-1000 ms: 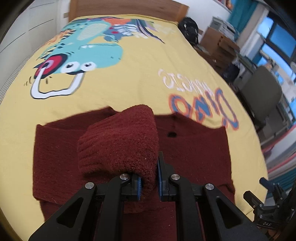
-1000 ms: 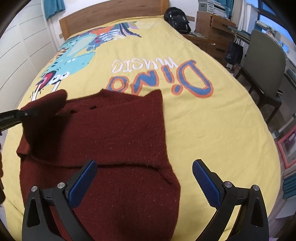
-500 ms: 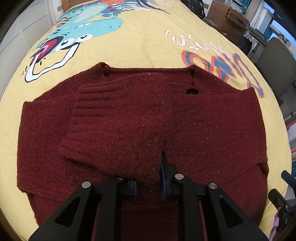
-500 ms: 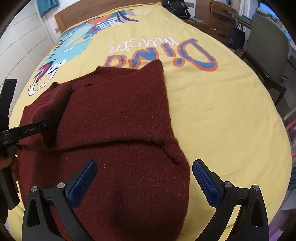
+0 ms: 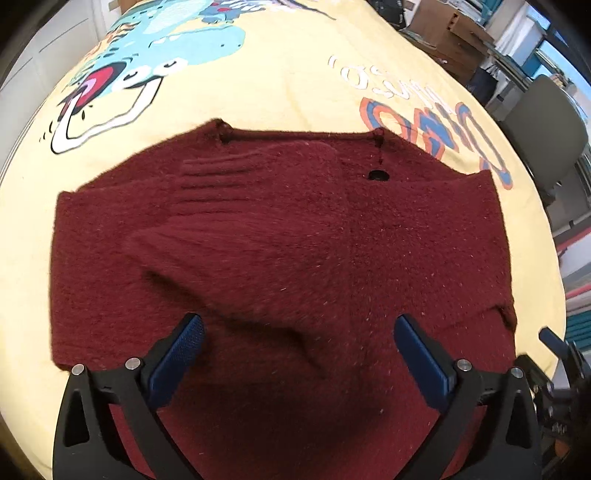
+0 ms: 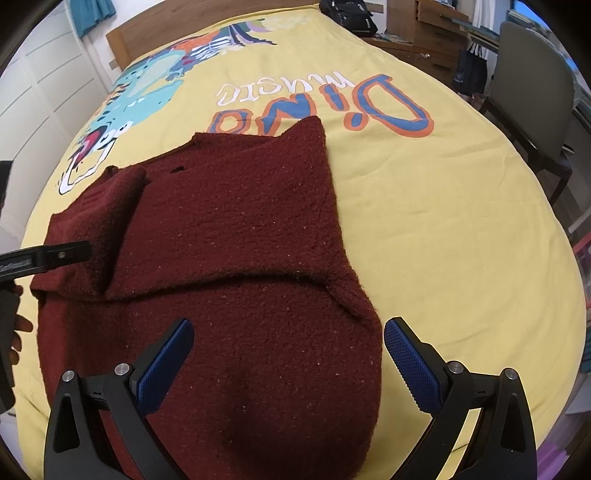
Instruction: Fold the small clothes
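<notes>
A dark red knitted sweater (image 5: 295,229) lies flat on the yellow bed cover (image 5: 277,85), both sleeves folded in across its body. The left sleeve (image 5: 229,236) with its ribbed cuff rests loose on the chest. My left gripper (image 5: 297,347) hovers just above the sweater; its jaws are opening wide and the pads press on nothing. In the right wrist view the same sweater (image 6: 236,236) fills the middle. My right gripper (image 6: 288,354) stands open over its lower part, nothing between the blue pads. The left gripper's finger (image 6: 44,258) shows at the left edge.
The cover carries a dinosaur print (image 6: 147,92) and large lettering (image 6: 325,99). A grey chair (image 6: 532,88) stands to the right of the bed, a wooden headboard (image 6: 207,18) and a black bag (image 6: 347,14) at the far end. A hand (image 6: 16,332) shows at lower left.
My left gripper carried the sleeve down onto the sweater's chest, then let go and spread wide. The right gripper sank a little and stayed open.
</notes>
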